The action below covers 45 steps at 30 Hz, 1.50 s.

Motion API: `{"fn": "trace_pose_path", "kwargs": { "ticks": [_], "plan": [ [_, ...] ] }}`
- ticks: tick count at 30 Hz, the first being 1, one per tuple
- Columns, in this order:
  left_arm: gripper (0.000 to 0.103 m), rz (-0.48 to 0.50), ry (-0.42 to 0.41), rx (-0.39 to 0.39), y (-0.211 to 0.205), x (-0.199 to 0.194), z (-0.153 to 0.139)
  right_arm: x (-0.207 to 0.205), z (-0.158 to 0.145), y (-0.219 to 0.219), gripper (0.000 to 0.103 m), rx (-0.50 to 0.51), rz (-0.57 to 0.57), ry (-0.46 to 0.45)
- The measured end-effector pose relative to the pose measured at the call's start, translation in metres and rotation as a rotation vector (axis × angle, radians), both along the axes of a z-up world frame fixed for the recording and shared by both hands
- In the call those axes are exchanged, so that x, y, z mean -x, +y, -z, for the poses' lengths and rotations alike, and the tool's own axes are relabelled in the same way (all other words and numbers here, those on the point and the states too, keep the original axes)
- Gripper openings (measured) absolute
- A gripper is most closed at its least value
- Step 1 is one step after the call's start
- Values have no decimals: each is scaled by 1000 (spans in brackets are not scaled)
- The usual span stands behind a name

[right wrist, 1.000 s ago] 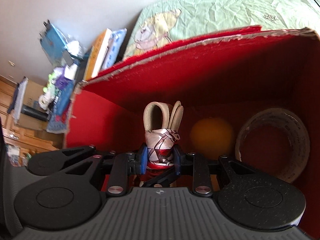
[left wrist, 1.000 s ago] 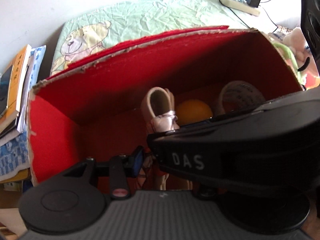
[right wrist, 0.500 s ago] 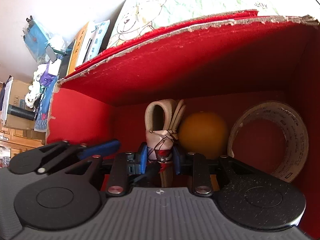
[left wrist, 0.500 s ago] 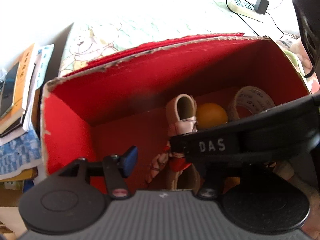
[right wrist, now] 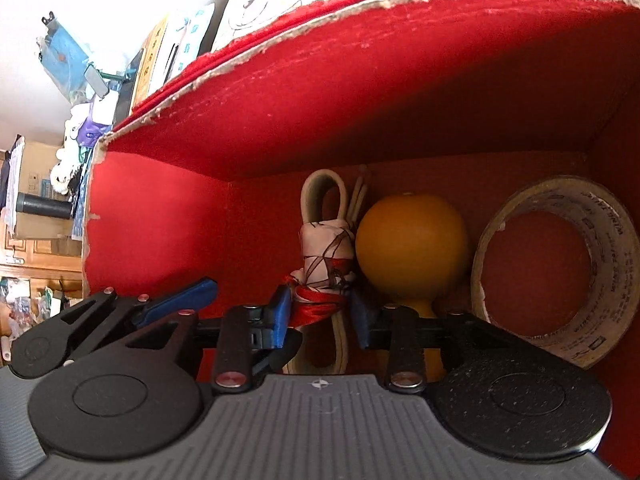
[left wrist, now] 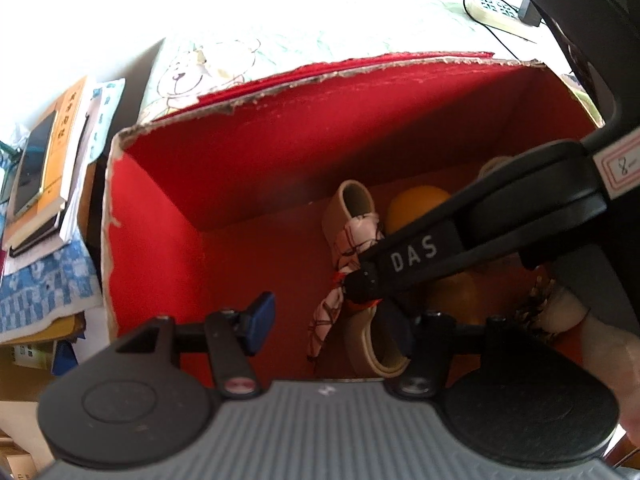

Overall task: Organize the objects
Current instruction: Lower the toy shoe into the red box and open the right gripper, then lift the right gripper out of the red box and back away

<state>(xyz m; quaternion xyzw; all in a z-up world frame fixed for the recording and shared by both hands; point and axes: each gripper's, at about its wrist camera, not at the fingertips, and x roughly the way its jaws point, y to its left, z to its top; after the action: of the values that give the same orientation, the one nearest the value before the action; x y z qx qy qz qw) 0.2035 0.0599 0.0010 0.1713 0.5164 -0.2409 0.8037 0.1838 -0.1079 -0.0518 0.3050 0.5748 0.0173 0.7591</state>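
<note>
A red cardboard box (left wrist: 248,184) lies open; it also shows in the right wrist view (right wrist: 160,224). Inside, a beige strap bundle wrapped in a patterned and red scarf (right wrist: 326,248) stands on the box floor; it also shows in the left wrist view (left wrist: 352,236). Beside it are an orange gourd-shaped object (right wrist: 412,240) and a roll of tape (right wrist: 560,264). My right gripper (right wrist: 320,312) is deep in the box, its blue pads against the bundle's red wrap. My left gripper (left wrist: 332,320) is open over the box's near edge, left of the bundle, its right finger hidden behind the right gripper's body.
Books with a phone on top (left wrist: 44,168) are stacked left of the box on a blue patterned cloth (left wrist: 44,280). A bear-print sheet (left wrist: 224,64) lies behind the box. A power strip with cables (left wrist: 496,12) is at the far right.
Both grippers have moved forward and down into the box. The bundle has gone down with the right gripper onto the box floor. The left gripper has opened wider.
</note>
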Motion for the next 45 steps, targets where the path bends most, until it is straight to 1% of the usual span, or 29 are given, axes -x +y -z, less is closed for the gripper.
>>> {"fn": "trace_pose_path", "kwargs": {
  "ticks": [1, 5, 9, 12, 13, 16, 17, 19, 22, 29, 31, 34, 39, 42, 45],
  "plan": [
    [64, -2, -4, -4, 0, 1, 0, 0, -2, 2, 29, 22, -10, -6],
    [63, -16, -23, -18, -2, 7, -2, -7, -10, 16, 27, 109, -51, -9],
    [63, -31, -24, 11, 2, 10, -8, -7, -16, 18, 25, 172, -91, -13],
    [63, -31, -39, 1, 2, 13, -8, -7, -15, 14, 26, 168, -98, -8],
    [63, -33, -41, 0, 2, 14, -8, -8, -13, 13, 27, 162, -95, -7],
    [63, -38, -41, 2, -1, 11, -7, -8, -6, 4, 33, 112, -47, 9],
    [63, -40, -44, 3, 0, 11, -7, -8, -5, 0, 33, 92, -31, 10],
    [64, -43, -48, 3, -1, 10, -7, -6, -5, -2, 33, 84, -21, -1],
    [65, -45, -48, 0, -4, 10, -6, -3, -8, -1, 33, 93, -25, -35],
    [69, -45, -63, -13, 0, 14, -2, 14, -18, 3, 34, 124, 12, -93],
    [69, -44, -70, -20, -1, 17, -2, 21, -23, 4, 38, 128, 26, -113],
    [69, -45, -68, -17, -1, 19, -1, 33, -22, 5, 39, 127, 39, -125],
    [69, -53, -70, -15, 0, 21, 0, 53, -28, 8, 40, 144, 109, -174],
    [69, -55, -91, -15, 1, 26, -6, 58, -35, 14, 41, 170, 139, -208],
    [69, -63, -114, -23, 1, 32, -11, 69, -40, 13, 42, 174, 157, -228]
  ]
}}
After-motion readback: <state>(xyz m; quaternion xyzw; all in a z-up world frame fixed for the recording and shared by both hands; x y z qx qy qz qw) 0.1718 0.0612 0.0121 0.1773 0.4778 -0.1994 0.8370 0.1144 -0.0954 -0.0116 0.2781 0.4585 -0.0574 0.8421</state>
